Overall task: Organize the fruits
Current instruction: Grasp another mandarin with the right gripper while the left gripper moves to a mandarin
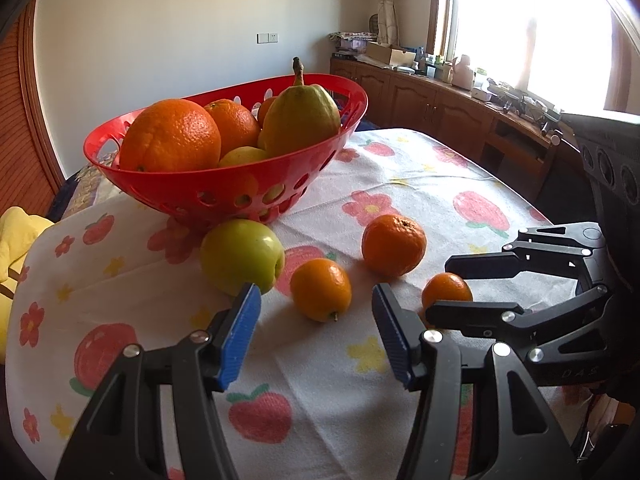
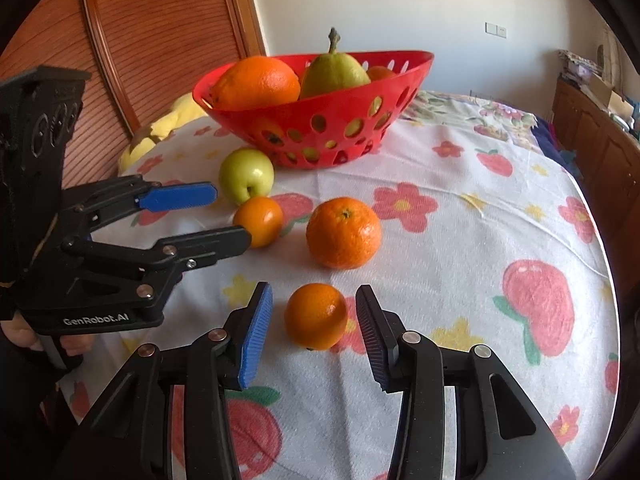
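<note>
A red basket holds oranges, a pear and other fruit. In front of it on the cloth lie a green apple, a small orange, a bigger mandarin and another small orange. My left gripper is open, just short of the first small orange. My right gripper is open, its jaws on either side of the nearest small orange without touching it.
The table wears a white cloth with strawberry and flower prints. A yellow cushion lies off the left edge. Wooden cabinets with clutter stand under the window; a wooden door is behind the basket.
</note>
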### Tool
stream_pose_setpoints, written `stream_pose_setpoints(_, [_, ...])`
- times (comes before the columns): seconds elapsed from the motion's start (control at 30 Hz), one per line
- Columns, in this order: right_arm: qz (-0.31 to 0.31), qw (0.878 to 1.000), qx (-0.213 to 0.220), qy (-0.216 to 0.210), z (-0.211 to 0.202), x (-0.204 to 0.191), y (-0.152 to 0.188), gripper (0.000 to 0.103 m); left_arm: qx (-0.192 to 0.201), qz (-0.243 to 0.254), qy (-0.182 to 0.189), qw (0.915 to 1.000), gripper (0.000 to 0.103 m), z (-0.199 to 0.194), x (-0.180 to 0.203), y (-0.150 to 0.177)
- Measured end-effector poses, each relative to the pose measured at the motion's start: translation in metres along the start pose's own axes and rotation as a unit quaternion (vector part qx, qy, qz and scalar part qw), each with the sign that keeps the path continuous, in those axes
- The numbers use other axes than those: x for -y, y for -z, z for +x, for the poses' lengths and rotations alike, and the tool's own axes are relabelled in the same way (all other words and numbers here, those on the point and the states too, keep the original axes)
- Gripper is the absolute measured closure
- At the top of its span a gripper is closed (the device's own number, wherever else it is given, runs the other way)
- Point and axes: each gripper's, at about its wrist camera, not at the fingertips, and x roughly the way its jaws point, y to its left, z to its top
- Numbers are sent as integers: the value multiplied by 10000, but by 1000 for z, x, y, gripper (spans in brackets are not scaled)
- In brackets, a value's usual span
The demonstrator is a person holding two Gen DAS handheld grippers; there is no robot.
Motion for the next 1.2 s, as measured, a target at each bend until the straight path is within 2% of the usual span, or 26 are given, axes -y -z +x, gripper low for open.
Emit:
stream_pose_setpoints(0.23, [-22,9998,-177,78,8,2,3,59,-45,-56,4,10000,46,2,-3,0])
stream_pose_setpoints(0.3, [-131,9995,-219,169,10,0,5,69,-80,-50,3,10000,45,4,-3,-2])
stream_pose_setpoints(0.33, [-180,9995,-197,172,9,-1,6,70,-107,-20,-18,9999,45,4,-2,-3])
stream_pose_setpoints(0.67, [-127,9996,-197,124,9,1,6,70,-127,120,-162,9997,45,8,2,-11])
stream_pose_setpoints(1.2, [-83,9998,-192,68,8,2,5,70,-275,320,-272,9987,46,18,12,-7])
